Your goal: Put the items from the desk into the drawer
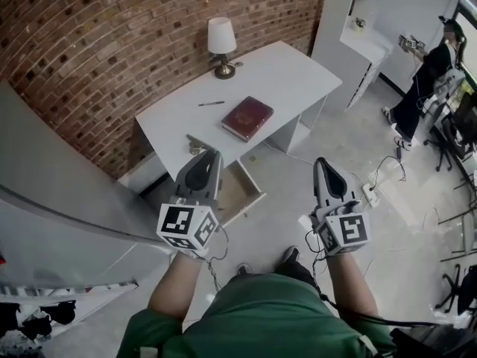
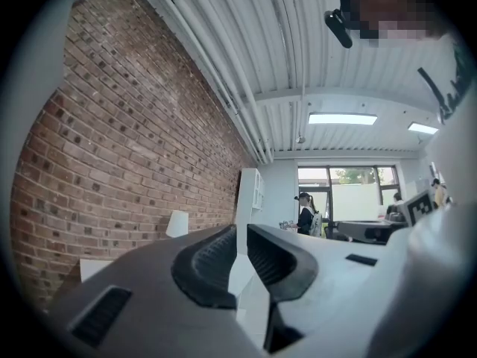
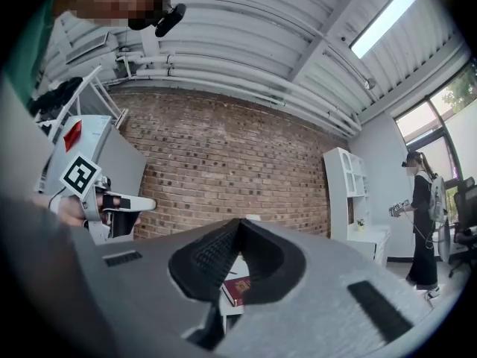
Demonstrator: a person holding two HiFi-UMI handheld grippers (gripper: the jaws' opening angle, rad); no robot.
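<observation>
On desk (image 1: pixel 291 73), red book (image 1: pixel 247 118), long axis lower-left to upper-right; left gripper (image 2: pixel 241 231) ajar, empty; right gripper (image 3: pixel 238 222) closed.

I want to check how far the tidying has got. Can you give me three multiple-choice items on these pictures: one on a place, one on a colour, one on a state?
1. Where does the book lie?
A) on the floor
B) on the desk
C) on a chair

2. What colour is the shade of the lamp?
A) white
B) green
C) black

3. How is the drawer?
A) pushed shut
B) lifted out onto the desk
C) pulled open

Answers:
1 B: the book lies flat on the desk top.
2 A: the shade shows white against the bricks.
3 C: the drawer juts out from under the desk, its inside showing.
</observation>
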